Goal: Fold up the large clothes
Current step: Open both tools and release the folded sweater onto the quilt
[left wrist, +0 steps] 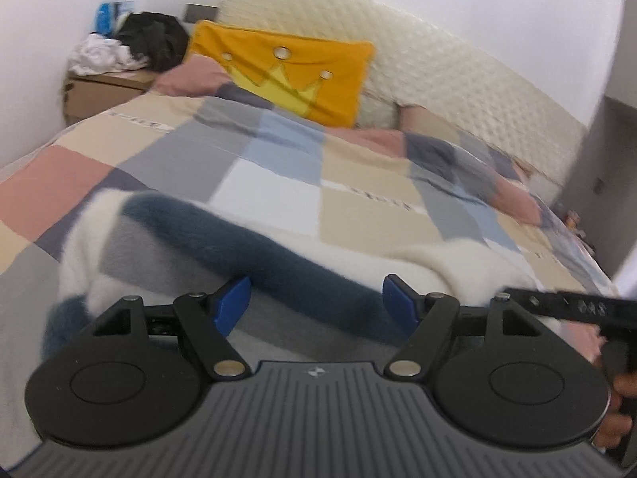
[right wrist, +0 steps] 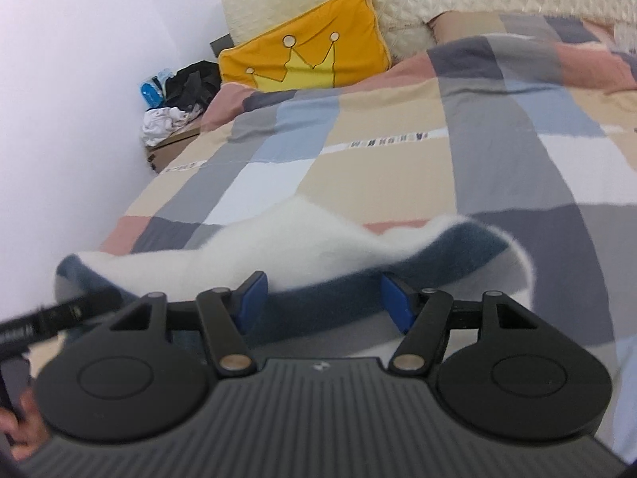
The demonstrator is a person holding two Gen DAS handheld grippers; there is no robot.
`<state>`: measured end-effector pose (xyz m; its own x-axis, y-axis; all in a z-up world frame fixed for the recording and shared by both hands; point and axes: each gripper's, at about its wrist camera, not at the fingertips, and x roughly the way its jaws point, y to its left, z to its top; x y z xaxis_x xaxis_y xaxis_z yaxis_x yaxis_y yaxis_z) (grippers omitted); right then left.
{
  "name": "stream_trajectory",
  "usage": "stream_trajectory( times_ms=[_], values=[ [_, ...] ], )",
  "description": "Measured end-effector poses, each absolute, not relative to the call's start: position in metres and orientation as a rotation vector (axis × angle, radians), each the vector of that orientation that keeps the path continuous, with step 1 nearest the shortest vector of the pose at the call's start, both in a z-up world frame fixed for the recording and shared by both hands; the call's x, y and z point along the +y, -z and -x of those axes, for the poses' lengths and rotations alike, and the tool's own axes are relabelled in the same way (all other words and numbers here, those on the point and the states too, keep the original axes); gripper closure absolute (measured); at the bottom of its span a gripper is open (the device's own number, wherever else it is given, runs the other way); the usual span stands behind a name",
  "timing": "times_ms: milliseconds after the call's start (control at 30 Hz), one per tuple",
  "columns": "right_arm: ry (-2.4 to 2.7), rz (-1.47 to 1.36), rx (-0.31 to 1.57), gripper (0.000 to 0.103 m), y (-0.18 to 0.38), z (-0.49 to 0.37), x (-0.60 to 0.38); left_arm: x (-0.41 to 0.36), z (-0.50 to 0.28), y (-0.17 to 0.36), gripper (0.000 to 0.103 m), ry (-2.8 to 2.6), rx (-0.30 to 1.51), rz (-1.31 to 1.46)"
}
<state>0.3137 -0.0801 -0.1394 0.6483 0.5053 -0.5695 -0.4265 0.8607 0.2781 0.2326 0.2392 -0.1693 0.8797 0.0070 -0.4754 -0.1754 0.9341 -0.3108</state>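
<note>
Sweater (left wrist: pixel 247 239), fuzzy white-navy-grey knit, lies on bed (left wrist: pixel 358 215) right ahead of both tongs. Looks soft, floppy, light, stretchy imo. Left tongs (left wrist: pixel 316 304), right tongs (right wrist: pixel 322 302) gaping, holding nothing. I'd pinch hem corners or shoulders.

The near part of the fuzzy white and dark blue sweater (left wrist: pixel 278 263) is hidden beneath the left gripper (left wrist: pixel 316 304). Its far edges are blurred. Beyond, the heap of clothes (right wrist: pixel 179 99) cannot be made out piece by piece.
</note>
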Motion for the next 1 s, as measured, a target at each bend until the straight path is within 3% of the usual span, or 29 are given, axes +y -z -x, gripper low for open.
stream_trajectory(
  times_ms=[667,1000],
  values=[
    [-0.466,-0.117,0.735,0.036,0.202,-0.377,-0.062,0.312,-0.322,0.232,0.029,-0.188,0.637,0.410],
    [-0.429,-0.280,0.704,0.034,0.174,-0.375,-0.095,0.332,-0.293,0.195,0.026,-0.219,0.503,0.444]
  ],
)
